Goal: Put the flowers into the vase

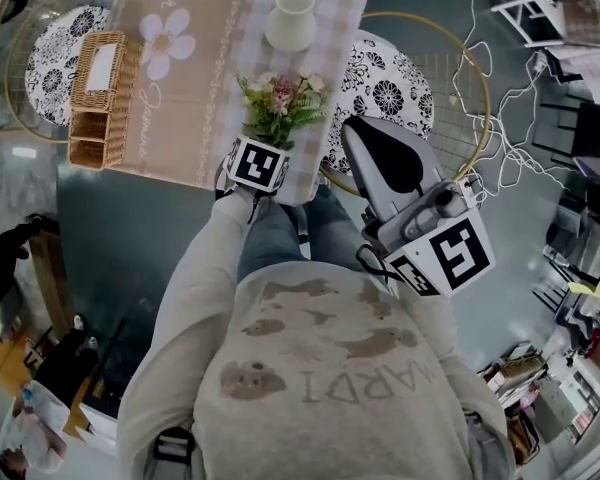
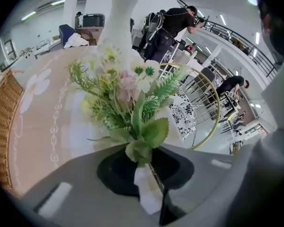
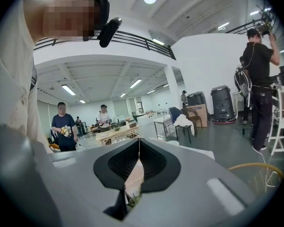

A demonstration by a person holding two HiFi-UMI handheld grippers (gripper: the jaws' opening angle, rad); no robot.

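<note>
Your left gripper (image 2: 144,174) has its jaws closed on the stem of the flowers (image 2: 128,98), pinching it just under the lowest leaves. A white-wrapped tail of stem runs back from the grip toward the camera. The blooms and greenery fan out ahead of the jaws, so the bunch's long axis follows the gripper's own line, heads leading and stem end trailing.

The vase (image 1: 292,16) stands upright on the table (image 1: 195,118), at 12 o'clock from the bunch in the head view, near but with bare checked cloth between them. The left gripper view agrees: the white neck rises straight behind the blooms at 12 o'clock, and its mouth sits above them in that view. A wicker basket (image 1: 98,98) lies off at 9 o'clock, well clear of that line.

Your right gripper (image 3: 138,155) has its jaws pressed together with nothing between them. In the head view it hangs at about 4 o'clock from the flowers, off the table's near edge and over a patterned chair seat (image 1: 385,83). It is clearly the farther tool from the vase.

The move turns on that axis. As held, the heads point toward the vase and the stem end points back at you. My reading is that you need to carry the bunch forward to 12 o'clock, then tip the left gripper until the wrapped tail hangs down over the mouth. The opening looks narrow against the spread of leaves, so line the stem up before you lower it.
</note>
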